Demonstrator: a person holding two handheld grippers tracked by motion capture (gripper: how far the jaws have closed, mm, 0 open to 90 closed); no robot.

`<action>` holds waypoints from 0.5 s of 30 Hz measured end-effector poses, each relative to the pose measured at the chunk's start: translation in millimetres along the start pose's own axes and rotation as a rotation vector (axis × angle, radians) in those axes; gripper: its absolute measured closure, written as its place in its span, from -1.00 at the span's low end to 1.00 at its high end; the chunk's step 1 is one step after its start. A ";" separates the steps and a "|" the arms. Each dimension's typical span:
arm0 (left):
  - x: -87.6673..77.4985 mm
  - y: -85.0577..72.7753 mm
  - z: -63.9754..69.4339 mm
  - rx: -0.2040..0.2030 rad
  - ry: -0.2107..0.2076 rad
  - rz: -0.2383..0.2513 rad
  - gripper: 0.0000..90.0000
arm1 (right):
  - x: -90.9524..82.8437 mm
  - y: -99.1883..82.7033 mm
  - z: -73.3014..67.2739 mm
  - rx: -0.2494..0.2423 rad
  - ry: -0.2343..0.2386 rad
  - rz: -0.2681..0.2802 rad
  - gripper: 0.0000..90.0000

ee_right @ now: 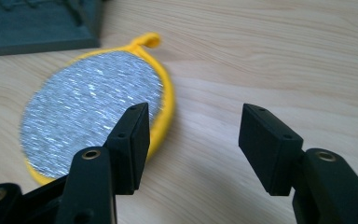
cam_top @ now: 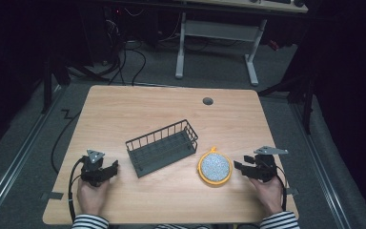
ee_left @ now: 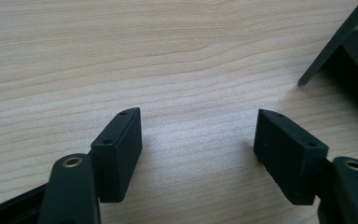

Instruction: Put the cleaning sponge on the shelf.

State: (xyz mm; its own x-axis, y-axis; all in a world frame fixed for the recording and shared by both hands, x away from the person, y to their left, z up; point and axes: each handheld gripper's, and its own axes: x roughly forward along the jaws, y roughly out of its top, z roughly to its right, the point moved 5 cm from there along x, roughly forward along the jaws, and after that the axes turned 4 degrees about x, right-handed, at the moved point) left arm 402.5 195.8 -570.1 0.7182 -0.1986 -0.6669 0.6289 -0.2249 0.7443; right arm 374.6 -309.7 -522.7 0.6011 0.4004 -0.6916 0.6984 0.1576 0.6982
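Note:
A round pad point(cam_top: 214, 167) with a yellow rim, a small loop and a speckled silver face lies flat on the wooden table point(cam_top: 138, 102), right of centre. A dark wire basket point(cam_top: 162, 147) stands slantwise in the middle. My right gripper point(cam_top: 238, 166) hovers just right of the pad, open and pointing at it. In the right gripper view the pad point(ee_right: 84, 107) lies ahead and left of the open gripper point(ee_right: 193, 109), with nothing between the jaws. My left gripper point(cam_top: 115, 166) rests low at the front left, open, near the basket's left end. Bare wood lies under the left gripper point(ee_left: 196, 116).
A basket corner point(ee_left: 349, 42) shows at the upper right of the left gripper view, and its base point(ee_right: 37, 28) at the top left of the right gripper view. A round cable hole point(cam_top: 208, 101) sits near the table's far edge. White desk legs point(cam_top: 252, 62) stand beyond.

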 end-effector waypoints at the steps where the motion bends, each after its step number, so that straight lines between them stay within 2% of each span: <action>1: 0.0 0.0 0.0 0.000 0.000 0.000 -0.28 | 1.5 2.2 -2.8 0.000 0.008 -0.005 -0.04; 4: 0.1 0.0 0.2 0.002 0.000 0.000 -0.29 | 6.5 9.6 -9.4 -0.016 0.024 -0.009 -0.04; 5: 0.0 0.0 0.3 0.002 -0.001 -0.001 -0.29 | 13.1 15.5 -13.4 -0.019 0.040 -0.020 -0.03; 6: 0.0 0.0 0.3 0.002 -0.001 -0.001 -0.29 | 13.1 15.5 -13.4 -0.019 0.040 -0.020 -0.03; 7: 0.0 -0.1 0.3 0.002 0.000 -0.001 -0.29 | 20.7 20.2 -15.9 -0.030 0.036 -0.040 -0.02; 15: -0.1 -0.1 0.4 0.002 -0.002 -0.001 -0.30 | 41.4 24.0 -17.0 -0.005 0.053 -0.108 0.06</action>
State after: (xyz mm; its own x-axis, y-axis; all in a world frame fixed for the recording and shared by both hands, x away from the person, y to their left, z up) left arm 402.2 195.4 -570.1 0.7171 -0.2006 -0.6675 0.6289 -0.2266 0.7437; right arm 409.7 -274.0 -531.5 0.5010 0.4277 -0.7524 0.7560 0.2068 0.6210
